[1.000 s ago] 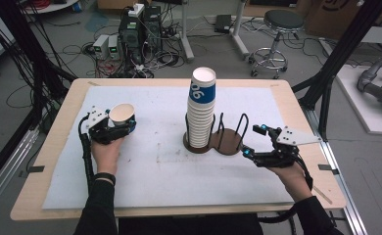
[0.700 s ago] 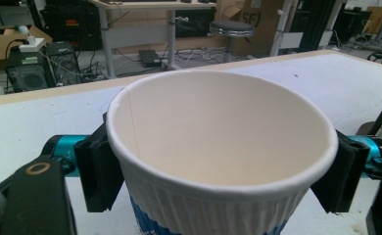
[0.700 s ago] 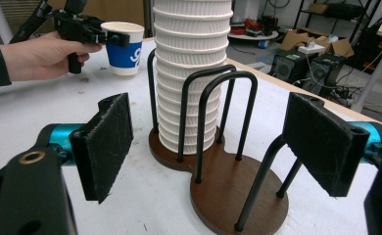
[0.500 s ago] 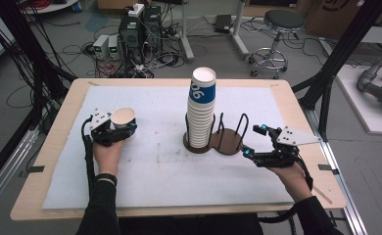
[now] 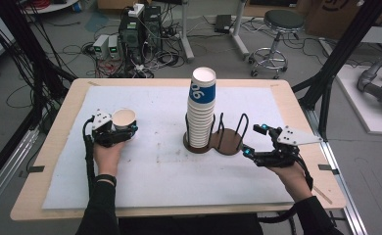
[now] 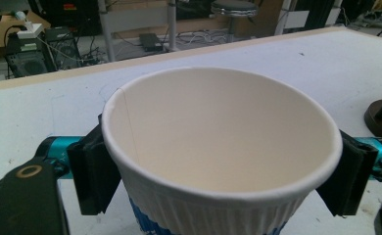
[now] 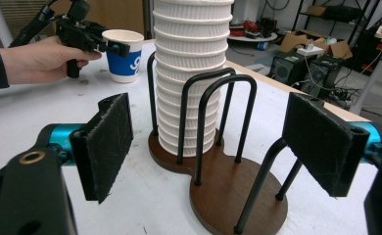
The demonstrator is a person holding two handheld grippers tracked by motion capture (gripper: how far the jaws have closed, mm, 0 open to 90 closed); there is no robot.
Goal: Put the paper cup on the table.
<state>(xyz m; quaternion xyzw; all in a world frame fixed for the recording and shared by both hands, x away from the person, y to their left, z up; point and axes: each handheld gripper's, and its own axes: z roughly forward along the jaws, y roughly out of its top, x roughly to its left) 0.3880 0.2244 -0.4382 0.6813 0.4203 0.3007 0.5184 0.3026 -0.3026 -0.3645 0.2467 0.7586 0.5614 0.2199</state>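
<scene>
Two grippers: one in each of the person's hands, over a white-covered table (image 5: 155,196).
Left gripper (image 5: 123,133): stands around a single paper cup (image 5: 124,119), one black pad on each side of the cup just under its rim.
Left jaws: they have just been opening; in the left gripper view the pads (image 6: 93,169) sit at the cup's wall and I cannot tell whether they press on it.
Single cup: upright on the table between the left jaws, white inside, blue print on its lower wall.
Right gripper (image 5: 252,141): jaws stand wide apart with nothing between the pads.
Cup stack (image 5: 201,110): ahead of the right gripper and well apart from the left one, a tall column of nested white cups, the top one with a blue band.
Holder (image 5: 228,142): dark wooden base with black wire hoops, just beyond the right jaws; the stack fills its far ring, the near ring has no cups.
</scene>
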